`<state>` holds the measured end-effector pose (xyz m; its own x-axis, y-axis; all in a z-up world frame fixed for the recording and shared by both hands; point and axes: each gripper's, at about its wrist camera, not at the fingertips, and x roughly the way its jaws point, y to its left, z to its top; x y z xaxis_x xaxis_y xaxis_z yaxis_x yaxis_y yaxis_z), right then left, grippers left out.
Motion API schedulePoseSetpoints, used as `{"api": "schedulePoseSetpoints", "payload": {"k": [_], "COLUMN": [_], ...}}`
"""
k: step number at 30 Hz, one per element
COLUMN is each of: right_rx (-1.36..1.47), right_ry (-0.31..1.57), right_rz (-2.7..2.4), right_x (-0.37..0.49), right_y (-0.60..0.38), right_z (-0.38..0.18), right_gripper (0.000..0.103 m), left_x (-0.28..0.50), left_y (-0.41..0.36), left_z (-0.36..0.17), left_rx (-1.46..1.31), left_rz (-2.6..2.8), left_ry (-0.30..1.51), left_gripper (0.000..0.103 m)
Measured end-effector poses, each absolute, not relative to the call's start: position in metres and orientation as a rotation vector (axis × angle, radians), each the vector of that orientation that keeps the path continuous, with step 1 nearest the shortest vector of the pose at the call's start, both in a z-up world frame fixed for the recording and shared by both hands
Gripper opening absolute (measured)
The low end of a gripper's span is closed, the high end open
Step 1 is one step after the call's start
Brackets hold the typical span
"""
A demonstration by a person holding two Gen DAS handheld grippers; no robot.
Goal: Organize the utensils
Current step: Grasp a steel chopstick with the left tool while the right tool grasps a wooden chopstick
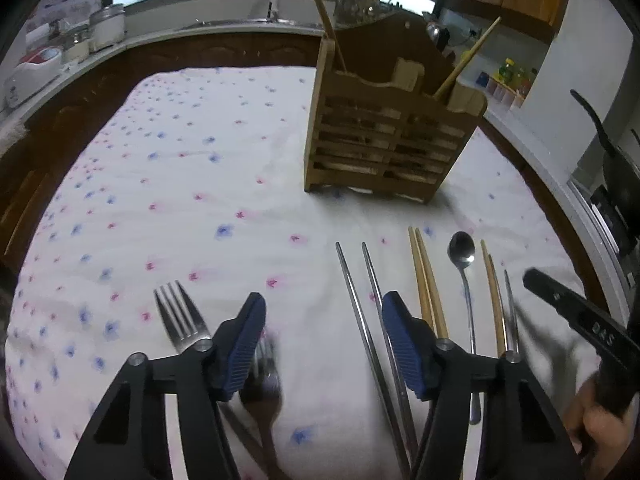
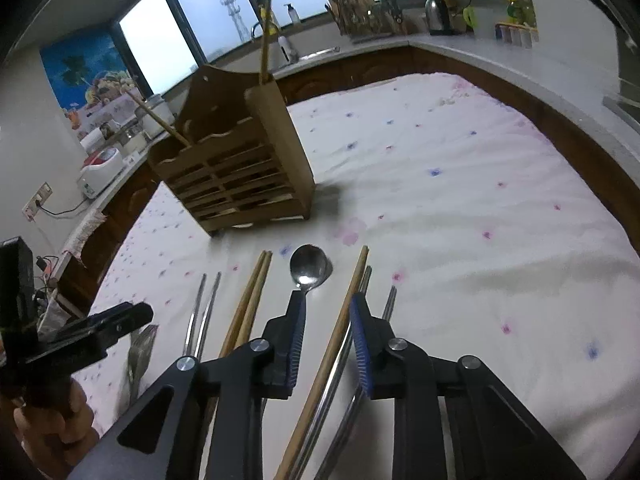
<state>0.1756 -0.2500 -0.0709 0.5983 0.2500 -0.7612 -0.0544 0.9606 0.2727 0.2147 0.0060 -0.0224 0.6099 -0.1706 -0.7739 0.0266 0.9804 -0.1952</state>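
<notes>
The right gripper (image 2: 325, 320), fingers narrowed but seemingly not yet pressing, straddles a wooden chopstick (image 2: 340, 328) and a metal one; both may be pinched together. The left gripper (image 1: 324, 324), half open, holds nothing. The holder (image 2: 236, 168) stands at eleven o'clock.

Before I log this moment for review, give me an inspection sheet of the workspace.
Surface: table under a white cloth with pink and blue flowers, rumpled.
Job's things: wooden caddy upright, holding two wooden sticks; fork, metal chopsticks, wooden chopsticks and spoon lying in a row.
Clutter: nothing seen on the cloth.
Grippers: left gripper open, nothing between its pads; right gripper open, straddling a wooden and a metal chopstick, pads not seen pressing.
Cables: a lead at the wall socket.
Surroundings: counter, sink, windows, kettle.
</notes>
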Motion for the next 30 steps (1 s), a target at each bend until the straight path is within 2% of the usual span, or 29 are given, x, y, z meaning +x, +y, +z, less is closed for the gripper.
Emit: {"api": "schedulePoseSetpoints", "payload": {"k": [5,7,20,22,24,26,30], "right_rx": [0.192,0.18,0.123,0.137,0.172,0.189,0.224], "right_ry": [0.964,0.978,1.037,1.033,1.027,1.016,0.973], "right_rz": [0.159,0.148,0.138,0.141,0.157,0.165,0.183], "right_x": [0.204,0.214,0.244,0.243,0.242,0.239,0.229], "right_y": [-0.248,-0.248,-0.246,-0.248,-0.25,-0.251,-0.254], "right_z": [-0.084,-0.087,-0.105,-0.105,-0.104,-0.1,-0.083], "right_gripper": [0.019,0.018,0.008,0.007,0.007,0.007,0.006], "left_x": [0.238,0.246,0.277,0.281,0.285,0.288,0.289], "left_y": [0.006,0.005,-0.015,-0.02,-0.024,-0.029,-0.026], "left_z": [-0.038,-0.043,-0.059,-0.061,-0.062,-0.063,-0.065], "left_rx": [-0.178,-0.186,-0.129,-0.091,-0.047,-0.024,-0.054], "left_rz": [-0.129,-0.158,-0.167,-0.158,-0.153,-0.167,-0.181], "left_ry": [0.968,1.015,1.044,1.047,1.059,1.059,1.015], "left_gripper": [0.042,0.041,0.037,0.03,0.014,0.008,0.004]}}
